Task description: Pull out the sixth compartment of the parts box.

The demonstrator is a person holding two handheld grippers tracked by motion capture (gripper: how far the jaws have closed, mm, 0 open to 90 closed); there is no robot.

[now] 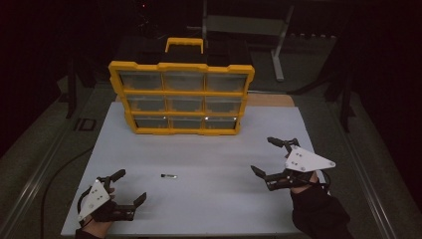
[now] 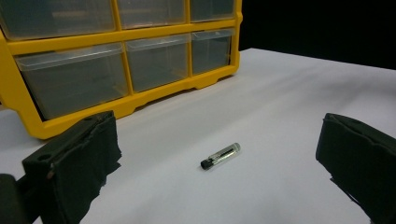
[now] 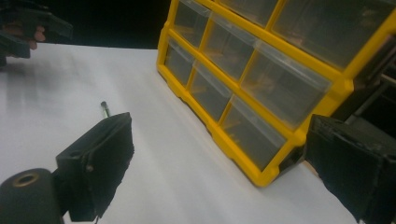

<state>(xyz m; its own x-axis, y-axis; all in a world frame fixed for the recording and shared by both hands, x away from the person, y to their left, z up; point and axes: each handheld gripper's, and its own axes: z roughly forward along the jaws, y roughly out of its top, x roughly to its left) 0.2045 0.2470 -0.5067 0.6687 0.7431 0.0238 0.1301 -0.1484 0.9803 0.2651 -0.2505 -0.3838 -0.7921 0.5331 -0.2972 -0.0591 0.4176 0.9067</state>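
Observation:
A yellow drawer organizer [image 1: 181, 94] with clear drawers stands upright at the far middle of the white table [image 1: 209, 199]; it also appears as the organizer [image 2: 116, 60] in the left gripper view and the organizer [image 3: 261, 79] in the right gripper view. A small clear tube with a black cap [image 1: 168, 176] lies on the table in front of it, seen close as the tube [image 2: 220, 156] and partly behind a jaw as the tube [image 3: 105, 109]. My left gripper [image 1: 130, 186] stands open at the near left, the tube ahead of its jaws. My right gripper [image 1: 264, 157] is open at the right, holding nothing.
The organizer's carry handle [image 1: 184, 44] sticks up at its back. A metal frame with legs [image 1: 249, 30] stands on the dark floor behind the table. In the right gripper view the other hand with its gripper [image 3: 28, 28] shows at the top left.

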